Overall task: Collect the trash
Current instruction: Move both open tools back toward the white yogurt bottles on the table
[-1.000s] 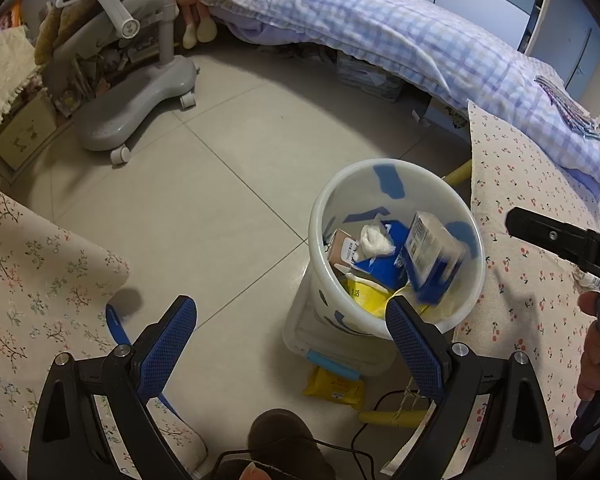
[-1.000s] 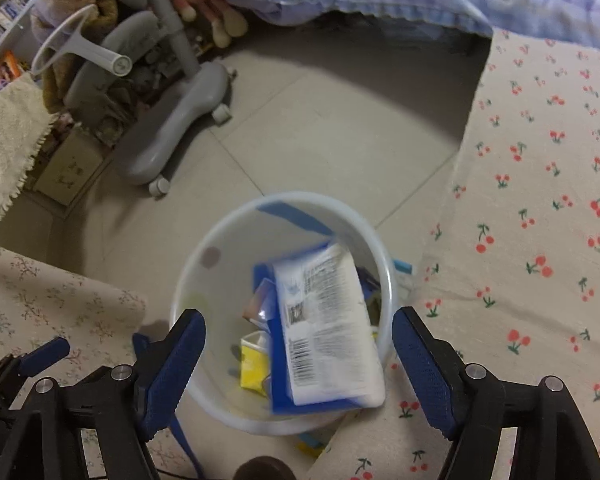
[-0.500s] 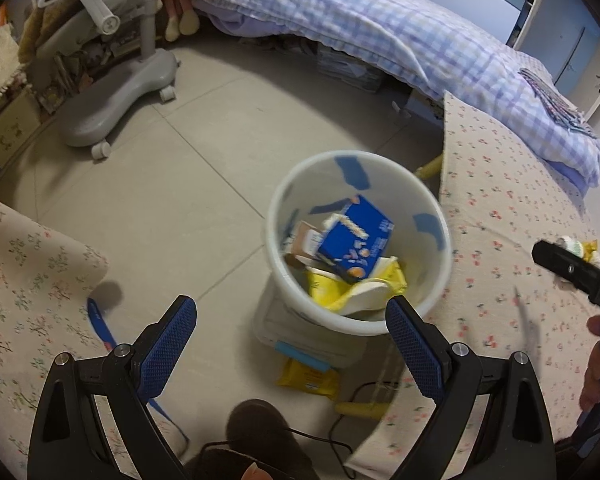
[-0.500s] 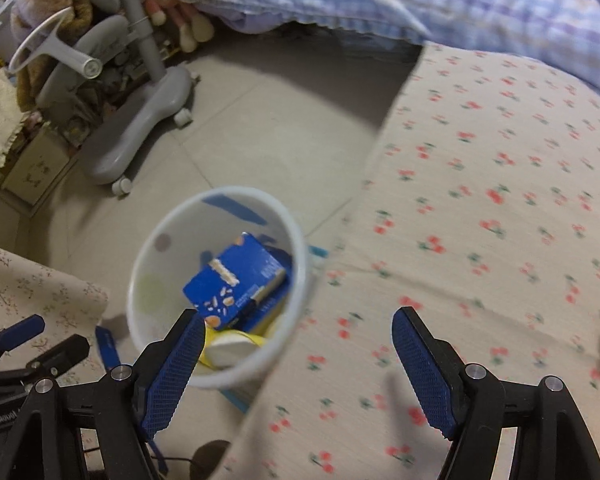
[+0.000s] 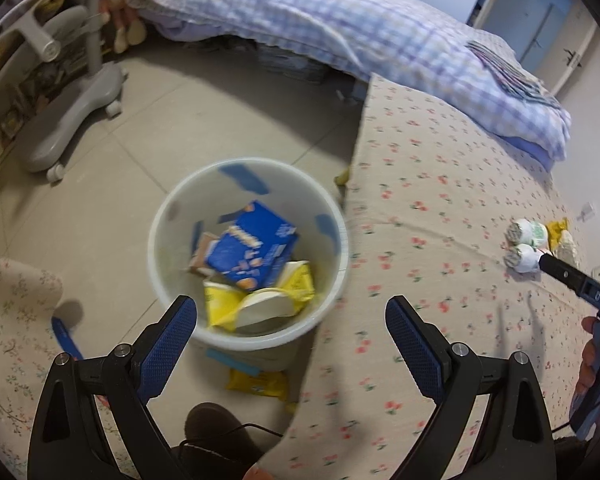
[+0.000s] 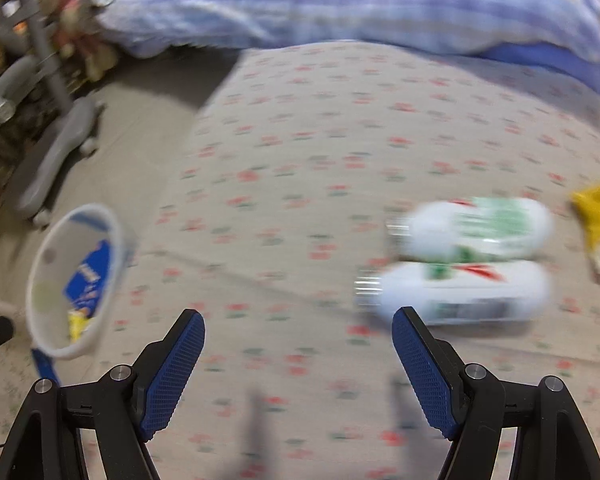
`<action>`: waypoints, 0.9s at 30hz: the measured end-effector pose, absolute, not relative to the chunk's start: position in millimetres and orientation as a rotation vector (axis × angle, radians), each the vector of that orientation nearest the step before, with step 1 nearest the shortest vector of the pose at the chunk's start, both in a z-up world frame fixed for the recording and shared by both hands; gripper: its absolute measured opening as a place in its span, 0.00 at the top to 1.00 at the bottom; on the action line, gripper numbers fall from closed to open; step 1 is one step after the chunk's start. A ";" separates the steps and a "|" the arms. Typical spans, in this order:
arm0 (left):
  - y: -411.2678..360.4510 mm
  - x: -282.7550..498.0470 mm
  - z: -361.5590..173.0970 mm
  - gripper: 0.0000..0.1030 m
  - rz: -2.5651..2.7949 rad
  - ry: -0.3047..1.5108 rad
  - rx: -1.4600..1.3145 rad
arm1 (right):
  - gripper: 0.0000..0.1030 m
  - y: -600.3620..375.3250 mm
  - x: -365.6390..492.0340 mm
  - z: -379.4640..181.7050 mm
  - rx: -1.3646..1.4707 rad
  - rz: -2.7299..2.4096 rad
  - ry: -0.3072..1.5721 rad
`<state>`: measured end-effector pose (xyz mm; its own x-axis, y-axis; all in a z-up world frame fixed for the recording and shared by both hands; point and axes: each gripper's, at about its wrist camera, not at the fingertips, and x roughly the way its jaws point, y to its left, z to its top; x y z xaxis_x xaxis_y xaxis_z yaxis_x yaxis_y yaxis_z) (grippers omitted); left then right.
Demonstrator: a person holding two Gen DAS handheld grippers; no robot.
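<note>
White bin [image 5: 248, 332] on the floor, against the left edge of the cherry-print table [image 5: 440, 208]: holds a blue box [image 5: 252, 252] and yellow wrappers [image 5: 220, 304]. Two white bottles [image 6: 472, 264] lie side by side near the table's right edge, beside a yellow wrapper [image 6: 598, 208]. Left gripper [image 5: 291, 334]: jaws wide apart, empty, above the bin. Right gripper [image 6: 298, 344]: jaws wide apart, empty, above the table.

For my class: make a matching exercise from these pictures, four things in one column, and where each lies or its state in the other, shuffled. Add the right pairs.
Things
1. blue box
2. two white bottles
3. yellow packet
4. right gripper

Places or states
A. on the floor beside the bin's base
B. open, holding nothing
C. inside the white bin
D. lying on the cherry-print cloth

Pairs: 1-C, 2-D, 3-A, 4-B
</note>
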<state>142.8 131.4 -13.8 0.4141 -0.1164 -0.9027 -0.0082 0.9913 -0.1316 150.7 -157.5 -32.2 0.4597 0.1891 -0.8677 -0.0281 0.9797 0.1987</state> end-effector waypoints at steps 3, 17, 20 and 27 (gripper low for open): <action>110.8 146.9 -12.5 0.06 -0.090 1.149 -0.104 | 0.21 -193.1 150.8 -31.8 0.204 0.071 1.086; 3.1 172.2 -8.8 0.06 -0.211 1.168 -0.026 | 0.21 -328.2 156.2 -32.7 0.247 -0.265 1.028; -22.4 179.1 -9.6 0.06 -0.237 1.172 -0.004 | 0.22 -351.6 161.4 -40.0 0.235 -0.351 1.028; -87.8 186.8 -16.8 0.06 -0.335 1.162 0.089 | 0.37 -385.3 168.5 -57.9 0.332 -0.394 1.023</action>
<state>186.8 -87.8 -16.8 0.3538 -0.2133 -0.9107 0.3044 0.9469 -0.1036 168.5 -385.3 -57.9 0.4617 -0.1608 -0.8723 0.4651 0.8813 0.0837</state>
